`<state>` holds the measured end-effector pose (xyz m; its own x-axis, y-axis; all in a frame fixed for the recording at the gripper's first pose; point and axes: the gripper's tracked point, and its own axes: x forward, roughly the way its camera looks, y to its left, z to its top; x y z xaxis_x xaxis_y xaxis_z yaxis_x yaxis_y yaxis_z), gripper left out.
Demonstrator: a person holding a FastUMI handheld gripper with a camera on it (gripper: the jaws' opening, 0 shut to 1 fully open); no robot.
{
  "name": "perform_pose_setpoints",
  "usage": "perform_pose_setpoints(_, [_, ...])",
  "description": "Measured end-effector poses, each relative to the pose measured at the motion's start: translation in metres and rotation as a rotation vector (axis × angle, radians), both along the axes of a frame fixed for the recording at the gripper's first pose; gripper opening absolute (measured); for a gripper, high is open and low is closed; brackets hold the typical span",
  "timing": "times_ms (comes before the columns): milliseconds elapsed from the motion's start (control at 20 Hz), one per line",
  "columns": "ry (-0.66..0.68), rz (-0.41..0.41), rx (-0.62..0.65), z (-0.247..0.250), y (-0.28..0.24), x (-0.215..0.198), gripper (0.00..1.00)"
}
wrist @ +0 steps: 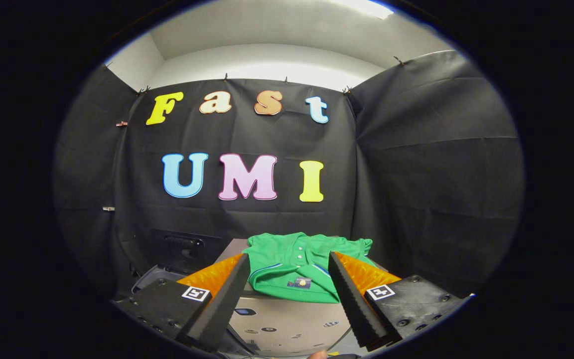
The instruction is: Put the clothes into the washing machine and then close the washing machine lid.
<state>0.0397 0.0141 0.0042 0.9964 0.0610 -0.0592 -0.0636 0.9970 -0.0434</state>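
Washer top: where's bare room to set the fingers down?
Free: the light panel between the open fingers, bordered ahead by the folded green shirt's near hem. Crowded: the back of the top, covered by the shirt.

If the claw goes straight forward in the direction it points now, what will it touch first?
Most likely the green shirt. The claw is open, and the folded shirt lies between and just ahead of its fingertips, on the washing machine top. Depth is unclear; pointing higher, it would pass over.

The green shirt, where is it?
In the gripper view, the green shirt lies folded on the grey washing machine top, just ahead of the open hand-held gripper.
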Motion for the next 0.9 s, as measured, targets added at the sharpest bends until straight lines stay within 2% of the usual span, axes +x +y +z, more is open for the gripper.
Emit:
perform_pose_setpoints(200, [0.064,0.047,-0.001,0.001,0.008,0.031,0.98])
perform_pose_setpoints(500, [0.240,0.060,0.033,-0.015,0.010,0.098,0.98])
perform_pose_setpoints(750, [0.416,0.036,0.048,-0.049,0.006,0.164,0.99])
perform_pose_setpoints(900, [0.515,-0.027,-0.002,-0.081,-0.006,0.201,0.99])
